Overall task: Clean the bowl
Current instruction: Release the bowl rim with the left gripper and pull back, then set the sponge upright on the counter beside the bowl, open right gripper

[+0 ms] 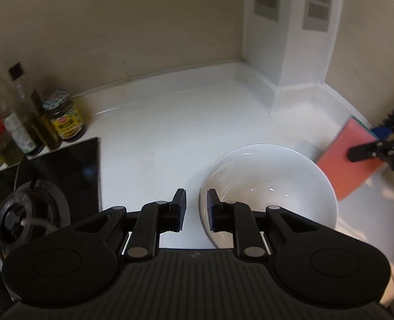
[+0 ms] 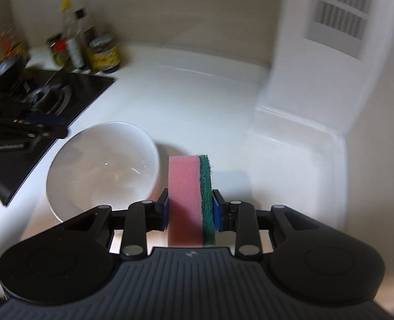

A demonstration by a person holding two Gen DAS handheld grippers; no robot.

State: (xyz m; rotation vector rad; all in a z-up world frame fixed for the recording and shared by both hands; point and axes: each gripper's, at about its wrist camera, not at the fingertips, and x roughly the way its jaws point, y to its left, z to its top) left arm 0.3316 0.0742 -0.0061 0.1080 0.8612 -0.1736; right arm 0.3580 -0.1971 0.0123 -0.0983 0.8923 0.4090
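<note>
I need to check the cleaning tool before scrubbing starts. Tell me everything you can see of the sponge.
The sponge is a rectangular block in two layers: thick pink foam and a thin dark green scouring pad. It is held on edge, clear of the white counter, clamped between the right tongs, one pad on the pink face, one on the green. It is beside the white bowl, apparently not touching it.

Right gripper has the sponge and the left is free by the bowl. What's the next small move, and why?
Probably close the left gripper on the bowl rim first. Its jaws stand open with nothing between them, just above the near rim, so the bowl sits loose on the counter. The right gripper is shut on the sponge beside the bowl, not yet inside it; scrubbing an unheld bowl would likely push it around.
</note>
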